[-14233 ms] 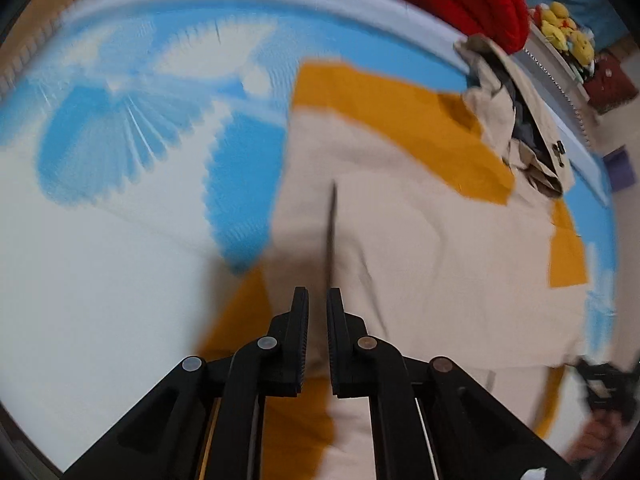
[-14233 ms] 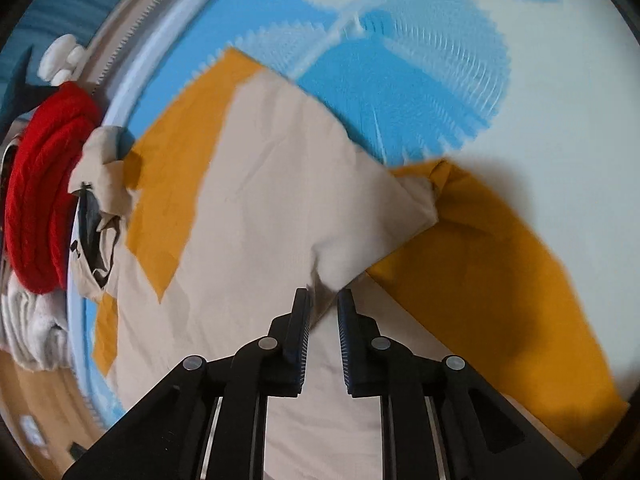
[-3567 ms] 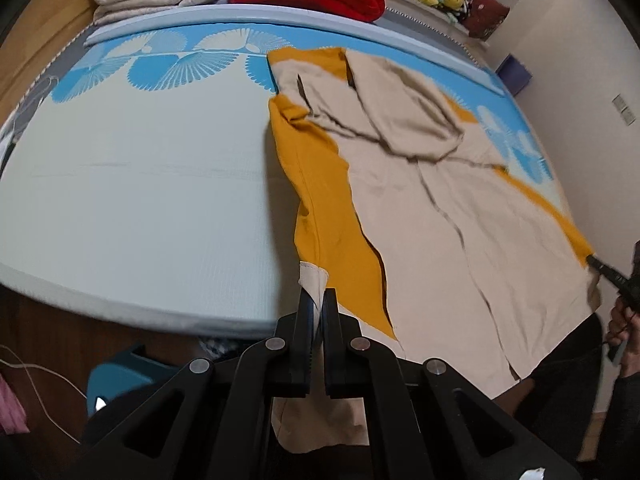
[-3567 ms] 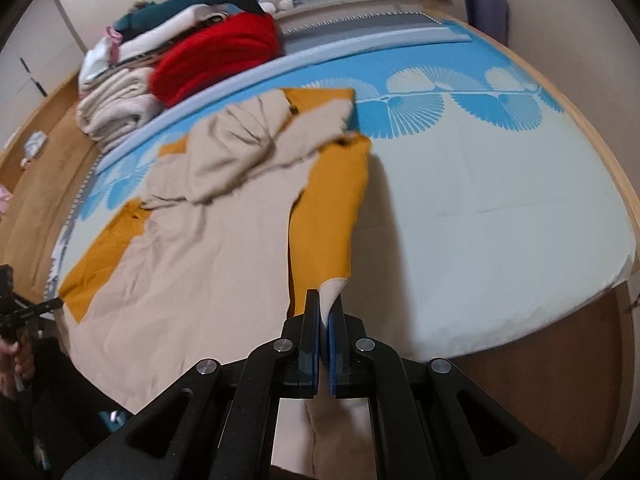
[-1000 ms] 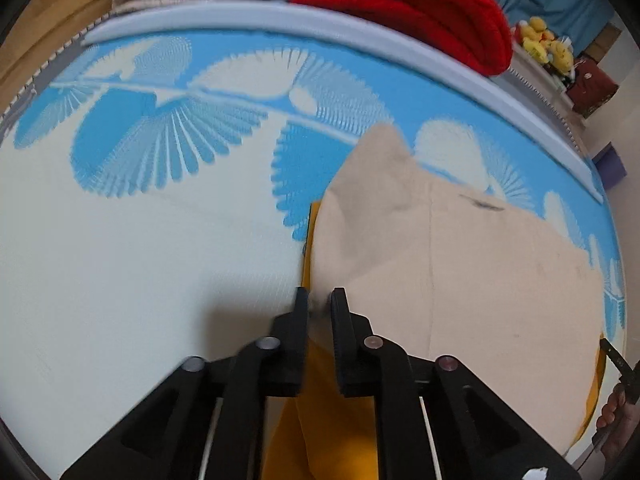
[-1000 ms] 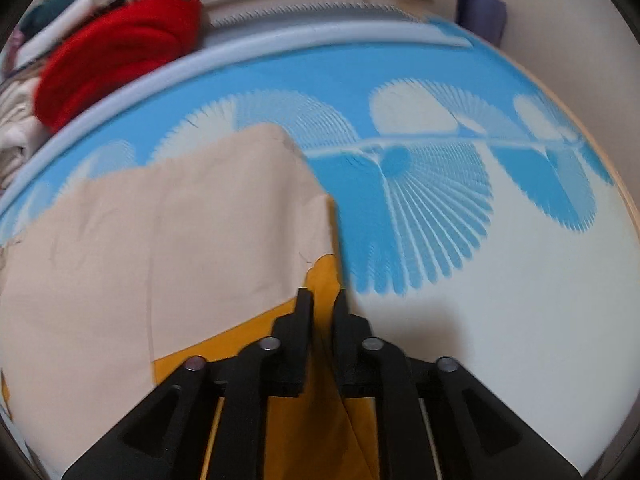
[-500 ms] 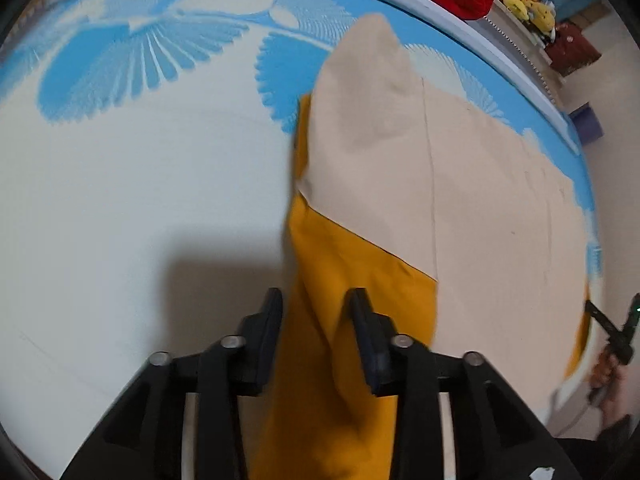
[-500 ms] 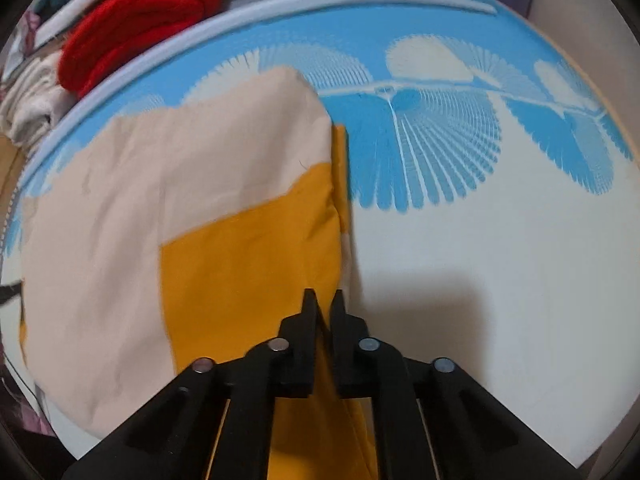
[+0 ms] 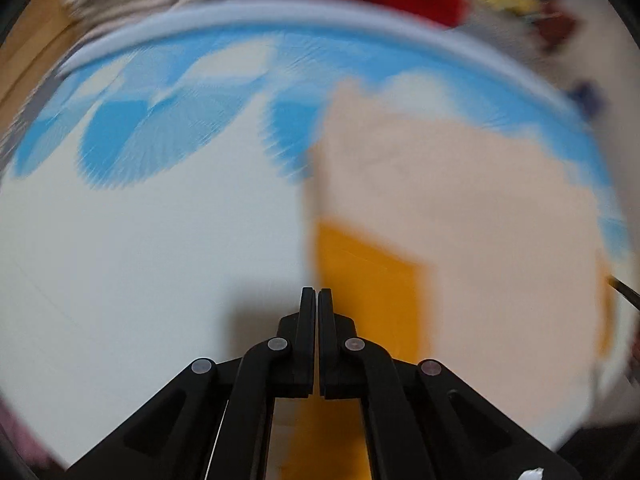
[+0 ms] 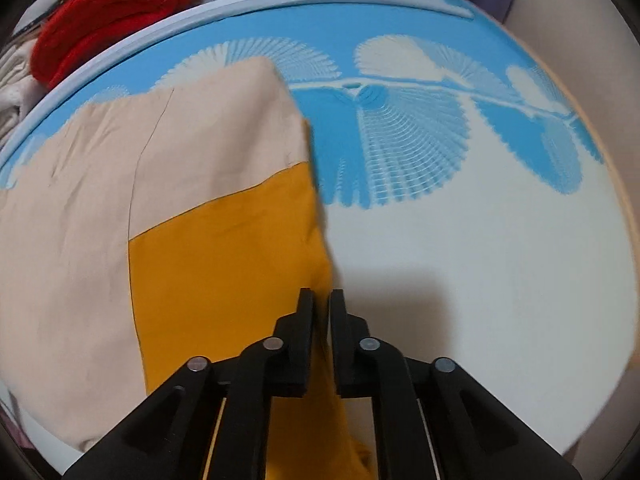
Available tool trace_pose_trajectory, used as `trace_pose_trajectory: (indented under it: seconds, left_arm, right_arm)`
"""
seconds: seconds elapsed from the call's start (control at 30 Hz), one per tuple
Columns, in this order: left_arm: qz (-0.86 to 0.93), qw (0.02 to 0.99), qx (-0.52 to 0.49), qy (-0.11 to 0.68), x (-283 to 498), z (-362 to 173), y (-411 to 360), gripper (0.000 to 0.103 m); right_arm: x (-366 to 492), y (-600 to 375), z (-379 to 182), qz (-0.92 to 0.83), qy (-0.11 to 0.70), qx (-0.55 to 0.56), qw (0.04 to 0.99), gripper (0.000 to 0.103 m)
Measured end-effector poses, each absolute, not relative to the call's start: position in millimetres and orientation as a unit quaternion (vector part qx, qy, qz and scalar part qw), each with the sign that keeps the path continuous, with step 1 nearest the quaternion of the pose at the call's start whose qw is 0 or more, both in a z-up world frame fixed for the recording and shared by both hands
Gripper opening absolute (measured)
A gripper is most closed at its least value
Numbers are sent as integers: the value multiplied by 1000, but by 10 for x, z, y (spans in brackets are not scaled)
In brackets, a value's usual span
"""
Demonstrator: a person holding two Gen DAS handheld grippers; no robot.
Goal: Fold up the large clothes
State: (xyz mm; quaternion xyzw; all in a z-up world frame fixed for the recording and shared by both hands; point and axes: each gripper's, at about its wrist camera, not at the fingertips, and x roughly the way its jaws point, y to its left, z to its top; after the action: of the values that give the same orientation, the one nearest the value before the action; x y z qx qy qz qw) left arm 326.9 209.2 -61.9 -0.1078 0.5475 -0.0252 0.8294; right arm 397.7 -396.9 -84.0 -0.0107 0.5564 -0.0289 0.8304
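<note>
Presently, items listed left to right, placed relative to the garment.

1. Bed cover (image 10: 500, 280): pale with blue fan pattern; bears the garment; bare ground to the left of the garment in the left view, to its right in the right view.
2. Left gripper (image 9: 311, 294): jaws pressed together, nothing seen between the tips; tips at the garment's left edge, over the orange panel. View heavily blurred.
3. Garment (image 10: 120, 184): large, beige with orange panels, lying folded over on the bed cover, beige layer on top, orange panel (image 10: 224, 264) nearest the grippers.
4. Right gripper (image 10: 319, 296): jaws narrow, orange cloth at the garment's right edge running between them; grip looks light.
5. Red bundle (image 10: 104, 12): beyond the garment, past the bed's far border.

Step in hand, by judgement: one fold laid down, grippers letting go. Next move likely calls for fresh grips on the near edge for a further fold.
</note>
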Motion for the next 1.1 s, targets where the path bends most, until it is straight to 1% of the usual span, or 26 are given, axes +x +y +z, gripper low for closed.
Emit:
trace_pose_trajectory:
  seconds: [0.07, 0.1, 0.13, 0.17, 0.2, 0.27, 0.33, 0.43, 0.53, 0.6, 0.67, 0.73, 0.8, 0.87, 0.97, 1.1]
  left_arm:
    - [-117, 826, -106, 541, 3166, -526, 1891, 2]
    - [-159, 811, -103, 553, 3121, -575, 1780, 4]
    - [-188, 795, -90, 569, 3059, -663, 1681, 11]
    - [-200, 784, -63, 584, 3015, -759, 1601, 11]
    - [-201, 771, -15, 604, 2944, -912, 1507, 11]
    - [-180, 727, 49, 661, 2807, -1311, 1462, 10]
    - [-160, 699, 53, 695, 2750, -1505, 1561, 7]
    - [-149, 701, 29, 697, 2701, -1433, 1625, 7]
    - [-145, 695, 65, 701, 2605, -1458, 1524, 7]
    - [-135, 701, 79, 695, 2589, -1397, 1456, 7]
    - [-116, 726, 89, 672, 2618, -1224, 1382, 7]
    - [-106, 760, 92, 635, 2646, -990, 1287, 9]
    - [-87, 795, 97, 592, 2680, -755, 1170, 14]
    - [-69, 824, 100, 553, 2736, -572, 1001, 24]
    - [-42, 856, 120, 502, 2815, -366, 708, 25]
    - [-39, 870, 127, 475, 2999, -307, 581, 26]
  right_arm:
    - [3892, -3958, -615, -6, 523, -18, 852, 15]
    - [3828, -3939, -535, 33, 515, -8, 856, 15]
    - [3768, -3908, -526, 75, 522, 4, 850, 15]
    - [3718, -3872, -562, 107, 535, 9, 838, 15]
    - [3644, -3815, -668, 142, 560, 4, 816, 15]
    - [3513, -3726, -940, 170, 607, -38, 775, 15]
    - [3338, -3691, -1260, 152, 645, -124, 739, 15]
    - [3244, -3780, -1249, 157, 645, -120, 738, 15]
    - [3185, -3827, -1253, 148, 654, -130, 730, 15]
    - [3167, -3809, -1243, 135, 657, -146, 727, 15]
    - [3181, -3762, -1152, 115, 645, -162, 738, 15]
    - [3220, -3673, -866, 116, 595, -156, 780, 15]
    - [3280, -3585, -627, 118, 554, -133, 813, 15]
    - [3345, -3440, -459, 120, 526, -112, 834, 15]
    - [3510, -3004, -349, 136, 499, -102, 850, 16]
    - [3653, -2408, -366, 171, 483, -91, 854, 16]
